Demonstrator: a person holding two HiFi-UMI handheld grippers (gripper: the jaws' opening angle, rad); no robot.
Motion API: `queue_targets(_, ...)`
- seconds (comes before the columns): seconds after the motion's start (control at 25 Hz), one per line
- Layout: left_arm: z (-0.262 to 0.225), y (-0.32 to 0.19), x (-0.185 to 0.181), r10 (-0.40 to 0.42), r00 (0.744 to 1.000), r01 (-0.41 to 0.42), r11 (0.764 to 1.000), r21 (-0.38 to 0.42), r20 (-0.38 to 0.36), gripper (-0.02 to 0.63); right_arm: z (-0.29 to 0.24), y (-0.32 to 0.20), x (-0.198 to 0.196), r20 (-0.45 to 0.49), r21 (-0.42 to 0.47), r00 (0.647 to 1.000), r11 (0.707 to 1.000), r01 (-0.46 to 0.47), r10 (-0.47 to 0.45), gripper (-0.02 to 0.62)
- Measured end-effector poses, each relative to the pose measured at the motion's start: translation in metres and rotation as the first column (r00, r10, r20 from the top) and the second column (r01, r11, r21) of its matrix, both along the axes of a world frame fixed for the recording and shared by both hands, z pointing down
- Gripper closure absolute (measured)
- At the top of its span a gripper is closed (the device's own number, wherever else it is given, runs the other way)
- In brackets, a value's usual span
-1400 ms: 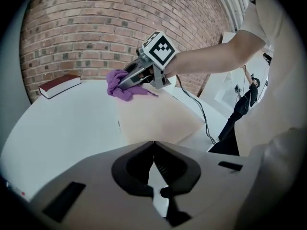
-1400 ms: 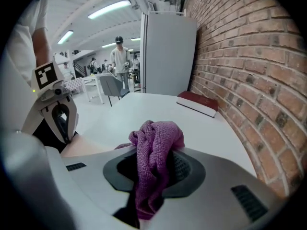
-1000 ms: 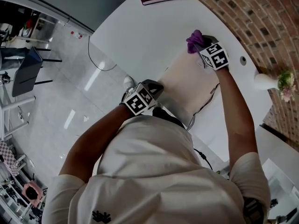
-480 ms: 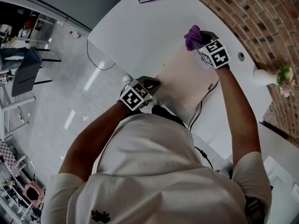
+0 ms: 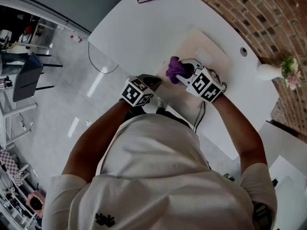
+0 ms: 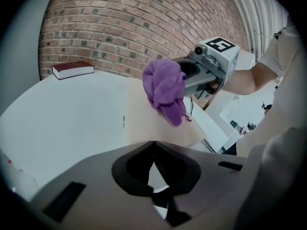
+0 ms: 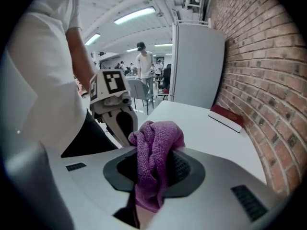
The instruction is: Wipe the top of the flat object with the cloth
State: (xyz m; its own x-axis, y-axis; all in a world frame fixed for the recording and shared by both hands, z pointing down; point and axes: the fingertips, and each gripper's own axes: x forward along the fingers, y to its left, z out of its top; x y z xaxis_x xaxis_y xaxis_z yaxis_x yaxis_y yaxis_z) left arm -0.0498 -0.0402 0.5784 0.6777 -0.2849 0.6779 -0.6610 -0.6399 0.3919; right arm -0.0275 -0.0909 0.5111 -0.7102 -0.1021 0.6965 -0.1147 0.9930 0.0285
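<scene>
The purple cloth is hanging mid-frame over the beige flat object, where your right gripper is pinching it, while your left gripper, jaws pressed together, is hovering just left.

The cloth is a purple towelling fabric with a rough, looped pile. The flat object has a pale beige top, matt and smooth, like wood or board. The table is white and smooth, with a faint sheen. The left gripper and the right gripper have shells of matt grey plastic. The wall is rough red brick. The floor is glossy.
</scene>
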Motion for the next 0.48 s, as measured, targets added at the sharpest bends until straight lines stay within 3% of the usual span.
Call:
queue_targets(0.24,0.002,0.001,0.000,-0.025,1.000,0.025,0.999,-0.020,-0.016,0.581,0.033,0.057,-0.013,-0.043,-0.041,0.994,0.994,0.100,-0.102,0.477)
queue_targets(0.48,0.004,0.003,0.003,0.010,1.000,-0.010,1.000,-0.008,0.004,0.581,0.052,0.051,-0.007,-0.070,-0.023,0.992,0.995,0.100,-0.102,0.477)
